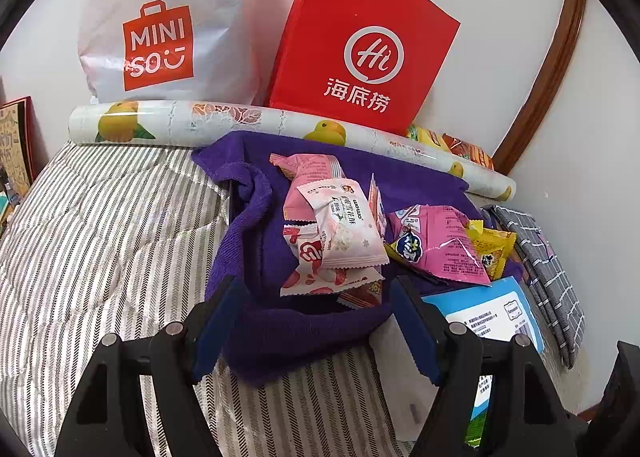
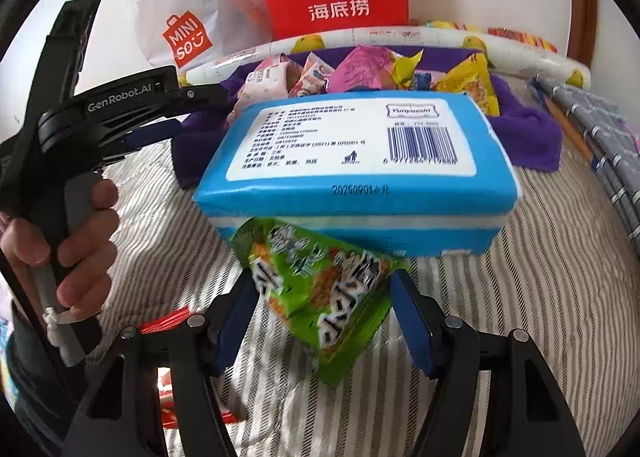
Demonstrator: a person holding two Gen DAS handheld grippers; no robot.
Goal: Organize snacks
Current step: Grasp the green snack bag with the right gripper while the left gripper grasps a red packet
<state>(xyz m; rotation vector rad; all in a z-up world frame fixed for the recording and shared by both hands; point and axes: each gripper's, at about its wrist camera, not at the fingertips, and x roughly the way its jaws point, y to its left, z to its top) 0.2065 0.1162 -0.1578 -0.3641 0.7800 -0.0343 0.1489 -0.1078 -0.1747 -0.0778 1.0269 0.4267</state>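
On the striped quilt (image 2: pixel 500 317), just ahead of the right gripper (image 2: pixel 322 321), a green snack packet (image 2: pixel 320 289) lies with its far end tucked against the front of a blue tissue pack (image 2: pixel 352 161). The right jaws stand apart on either side of that packet; I cannot tell whether the pads press on it. From the right wrist view, the person's hand (image 2: pixel 76 249) at nine o'clock holds the left gripper's handle.

Beyond the tissue pack, toward twelve o'clock, a purple towel (image 1: pixel 248 225) carries a heap of small snack packets (image 1: pixel 340 233), pink, white and yellow. The left gripper (image 1: pixel 312 321) hangs at the towel's near edge, jaws wide apart with nothing but cloth between them.

Behind the towel runs a roll of fruit-printed paper (image 1: pixel 168 121). At eleven o'clock from it leans a white Miniso bag (image 1: pixel 168 25), at one o'clock a red paper bag (image 1: pixel 368 49). A grey checked cloth (image 1: pixel 548 281) lies at three o'clock.
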